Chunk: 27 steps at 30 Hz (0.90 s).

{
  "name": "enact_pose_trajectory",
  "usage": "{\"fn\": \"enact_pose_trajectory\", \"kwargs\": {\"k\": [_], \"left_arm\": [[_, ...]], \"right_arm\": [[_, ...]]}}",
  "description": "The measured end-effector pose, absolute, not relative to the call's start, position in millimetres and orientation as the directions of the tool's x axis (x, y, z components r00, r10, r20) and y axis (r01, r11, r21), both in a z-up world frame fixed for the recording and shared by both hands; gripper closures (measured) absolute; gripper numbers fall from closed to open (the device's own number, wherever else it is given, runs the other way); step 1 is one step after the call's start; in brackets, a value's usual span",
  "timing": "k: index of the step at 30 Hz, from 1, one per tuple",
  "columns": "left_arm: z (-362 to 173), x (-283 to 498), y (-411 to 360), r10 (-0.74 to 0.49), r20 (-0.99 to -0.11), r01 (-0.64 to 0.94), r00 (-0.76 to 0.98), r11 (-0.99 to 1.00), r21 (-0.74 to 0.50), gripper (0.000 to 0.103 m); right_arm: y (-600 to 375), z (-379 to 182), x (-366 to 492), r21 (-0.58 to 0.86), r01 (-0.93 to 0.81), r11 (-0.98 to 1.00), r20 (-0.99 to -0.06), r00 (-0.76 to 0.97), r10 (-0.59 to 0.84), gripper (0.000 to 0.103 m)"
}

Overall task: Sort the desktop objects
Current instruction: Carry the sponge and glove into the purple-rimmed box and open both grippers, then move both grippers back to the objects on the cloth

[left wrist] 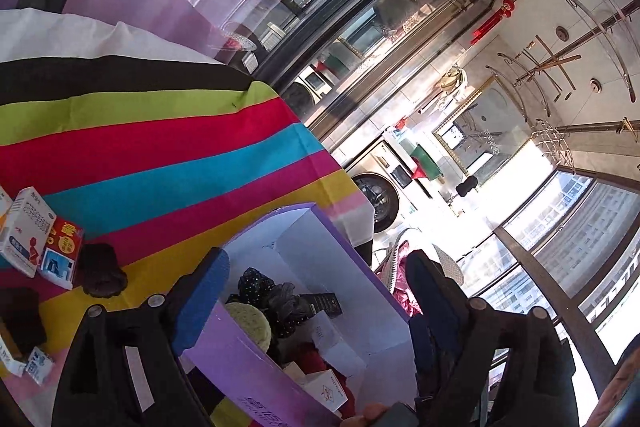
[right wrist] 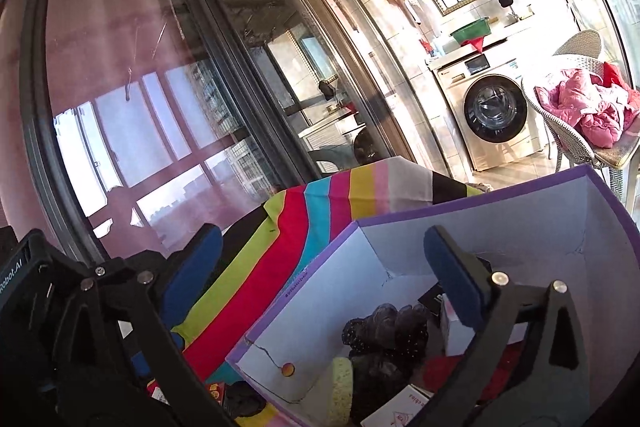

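A purple box with a pale inside stands on the striped cloth and holds dark scrunchies, a yellow-green sponge and small white cartons. My left gripper is open and empty, its jaws straddling the box's near wall. On the cloth at left lie a white medicine box, a red-and-white box and a dark scrunchie. My right gripper is open and empty over the box; the scrunchies and sponge show below it.
A dark object and small cartons lie at the cloth's lower left. The table edge drops off beyond the box. A glass sliding door, a washing machine and a wicker chair with pink clothes stand beyond.
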<state>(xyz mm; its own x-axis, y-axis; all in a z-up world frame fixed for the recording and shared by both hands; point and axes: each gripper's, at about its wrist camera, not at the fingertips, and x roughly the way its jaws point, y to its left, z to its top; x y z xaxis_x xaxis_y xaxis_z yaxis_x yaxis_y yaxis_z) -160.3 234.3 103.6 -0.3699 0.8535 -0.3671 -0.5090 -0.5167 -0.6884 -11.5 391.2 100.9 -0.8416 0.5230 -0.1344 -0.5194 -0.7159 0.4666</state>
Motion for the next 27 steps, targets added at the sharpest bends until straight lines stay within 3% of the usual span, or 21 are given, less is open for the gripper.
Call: {"fn": "enact_pose_trajectory", "kwargs": {"k": [6, 13, 19, 27], "left_arm": [[96.2, -150.2, 193.5, 0.771, -0.432, -0.479, -0.468, -0.632, -0.609, 0.013], [72.5, -142.4, 119.1, 0.687, -0.447, -0.353, -0.573, -0.699, -0.622, 0.013], [57.8, -134.9, 59.9, 0.605, -0.465, -0.240, -0.646, -0.740, -0.629, 0.013], [36.4, -134.0, 11.0, 0.476, -0.530, -0.073, -0.702, -0.788, -0.611, 0.013]], "right_arm": [[374.5, 100.1, -23.2, 0.393, -0.501, -0.771, -0.129, -0.860, 0.493, 0.001], [358.9, 94.7, -39.8, 0.325, -0.466, -0.823, -0.161, -0.885, 0.437, 0.001], [328.5, 85.6, -66.1, 0.237, -0.226, -0.945, -0.209, -0.962, 0.178, 0.001], [252.7, 37.6, -117.6, 0.017, 0.135, -0.991, -0.491, -0.862, -0.126, 0.001]]}}
